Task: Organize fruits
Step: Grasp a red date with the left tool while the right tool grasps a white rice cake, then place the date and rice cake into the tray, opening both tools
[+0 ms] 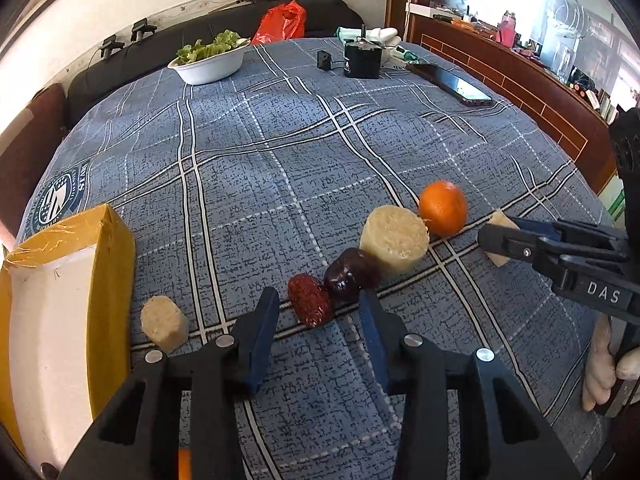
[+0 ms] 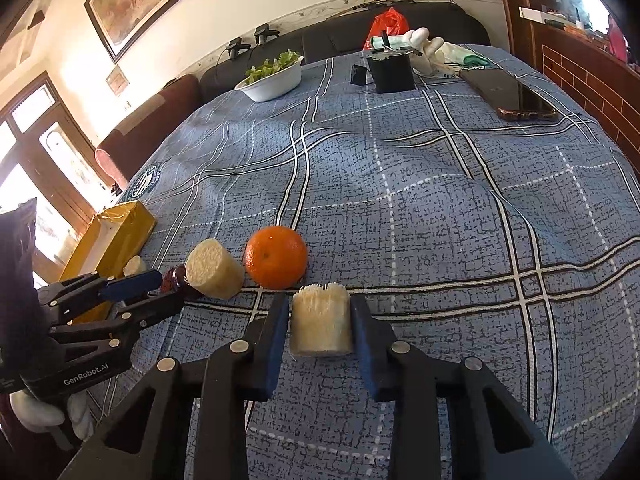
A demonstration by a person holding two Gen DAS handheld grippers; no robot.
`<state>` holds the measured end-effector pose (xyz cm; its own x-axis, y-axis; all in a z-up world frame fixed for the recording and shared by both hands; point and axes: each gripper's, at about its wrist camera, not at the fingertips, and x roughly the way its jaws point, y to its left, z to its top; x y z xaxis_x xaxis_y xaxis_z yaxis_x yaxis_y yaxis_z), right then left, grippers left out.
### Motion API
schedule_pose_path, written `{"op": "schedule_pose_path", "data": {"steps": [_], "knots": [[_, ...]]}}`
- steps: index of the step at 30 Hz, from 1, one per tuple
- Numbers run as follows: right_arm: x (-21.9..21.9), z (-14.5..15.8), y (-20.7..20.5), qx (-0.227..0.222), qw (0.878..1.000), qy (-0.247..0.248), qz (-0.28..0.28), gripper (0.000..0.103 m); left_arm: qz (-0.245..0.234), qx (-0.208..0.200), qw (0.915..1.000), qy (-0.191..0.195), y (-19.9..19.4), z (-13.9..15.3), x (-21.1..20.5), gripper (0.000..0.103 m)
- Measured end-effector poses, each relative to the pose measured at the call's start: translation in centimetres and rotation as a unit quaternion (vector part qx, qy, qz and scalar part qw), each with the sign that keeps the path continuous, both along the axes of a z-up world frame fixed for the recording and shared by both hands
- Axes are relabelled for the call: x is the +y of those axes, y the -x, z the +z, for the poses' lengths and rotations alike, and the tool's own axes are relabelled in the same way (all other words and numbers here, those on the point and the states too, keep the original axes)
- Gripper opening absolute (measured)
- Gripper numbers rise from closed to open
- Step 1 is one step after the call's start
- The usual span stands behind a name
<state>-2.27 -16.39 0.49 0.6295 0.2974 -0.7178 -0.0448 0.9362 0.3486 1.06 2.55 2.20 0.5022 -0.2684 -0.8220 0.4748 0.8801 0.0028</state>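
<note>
Right gripper (image 2: 320, 320) is clamped on a cane chunk (image 2: 320, 322) sitting on the bed by the orange (image 2: 276, 257). Left gripper (image 1: 318, 314) is loose around the date (image 1: 310, 306). Fibrous cane might slip or tilt when lifted, knocking the orange rolling.

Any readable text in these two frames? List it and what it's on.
"DAS" – on the right gripper body.
"GenRobot.AI" – on the left gripper body.
Round emblem on the tablecloth: lettering too blurred to read.
Wall plaque: too small to read.
</note>
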Motion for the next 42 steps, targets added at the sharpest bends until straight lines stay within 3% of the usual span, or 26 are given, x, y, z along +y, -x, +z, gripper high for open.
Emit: {"op": "schedule_pose_path", "data": {"steps": [3,5,7,8,9,11,13,21,30,35,42], "knots": [[-0.2,0.0,-0.1,0.001,1.000,-0.004,0.000,0.034,-0.003,0.006,1.0000,-0.005,-0.4,-0.3,-0.3,0.059],[-0.2,-0.1,-0.1,0.002,1.000,-0.006,0.000,0.034,-0.016,0.017,0.9994,-0.025,-0.4,-1.3,-1.0,0.061],[-0.2,-0.1,-0.1,0.002,1.000,-0.006,0.001,0.035,-0.023,0.013,0.9995,-0.019,-0.4,-1.2,-1.3,0.061],[-0.3,-0.1,-0.1,0.002,1.000,-0.008,0.001,0.035,-0.025,0.020,0.9994,-0.015,-0.5,-1.2,-1.2,0.059],[-0.3,-0.1,-0.1,0.002,1.000,-0.009,0.001,0.035,-0.025,0.018,0.9995,-0.012,-0.4,-1.1,-1.2,0.045],[-0.4,-0.1,-0.1,0.002,1.000,-0.011,0.001,0.035,-0.025,0.015,0.9995,-0.008,-0.4,-1.0,-1.1,0.035],[-0.3,-0.1,0.0,0.001,1.000,-0.012,0.002,0.034,-0.019,0.009,0.9997,-0.009,-0.2,-0.9,-1.0,0.015],[0.3,0.2,0.4,-0.008,1.000,-0.004,0.015,0.032,0.015,-0.009,0.9997,0.015,1.0,0.3,0.3,0.015],[0.8,1.3,1.0,-0.037,0.999,0.018,0.006,0.032,0.069,-0.047,0.9949,0.055,4.8,4.1,4.7,0.015],[1.9,2.9,2.0,-0.033,0.999,-0.019,0.020,0.032,0.128,-0.051,0.9873,0.078,7.2,5.7,9.9,0.015],[9.4,6.9,3.1,-0.061,0.993,-0.015,0.103,0.032,0.236,-0.058,0.9685,0.056,9.0,5.5,17.9,0.015]]}}
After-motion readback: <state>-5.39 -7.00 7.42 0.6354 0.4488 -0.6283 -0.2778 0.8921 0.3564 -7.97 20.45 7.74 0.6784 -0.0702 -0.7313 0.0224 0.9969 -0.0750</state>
